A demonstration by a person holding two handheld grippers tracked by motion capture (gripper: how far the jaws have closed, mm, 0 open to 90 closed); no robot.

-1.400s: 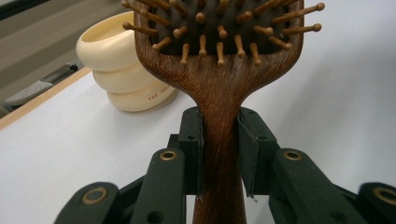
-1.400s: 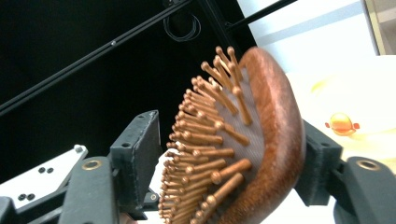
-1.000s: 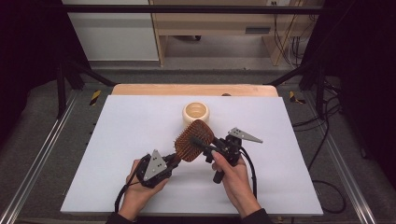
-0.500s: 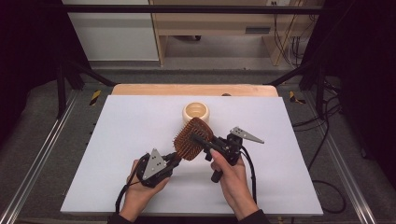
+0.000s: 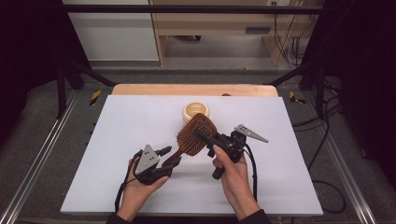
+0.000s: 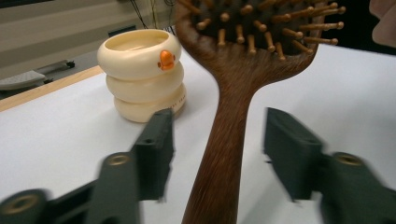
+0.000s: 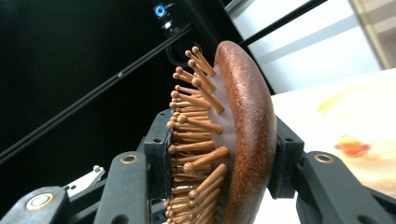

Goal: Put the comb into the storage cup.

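Observation:
A dark wooden hairbrush [image 5: 195,134] with wooden pins hangs tilted above the white table. My right gripper [image 5: 203,136] is shut on its head, one jaw on the pins and one on the rounded back [image 7: 250,126]. My left gripper [image 5: 166,160] sits at the handle end. Its jaws have just been opening, and the handle [image 6: 229,126] now runs between them with a gap on each side. In the left gripper view both pads [image 6: 156,142] stand clear of the wood. A cream ringed cup [image 5: 196,111] with an orange mark stands just behind the brush.
The white table sheet [image 5: 116,135] stretches bare to the left and right of the hands. A wooden strip [image 5: 194,89] edges the far side. Metal rails [image 5: 42,154] run along both sides, and cables trail off at the right.
The left gripper's jaws have parted from the brush handle that they were shut on. The right gripper keeps its hold on the brush head, and both hands have barely shifted.

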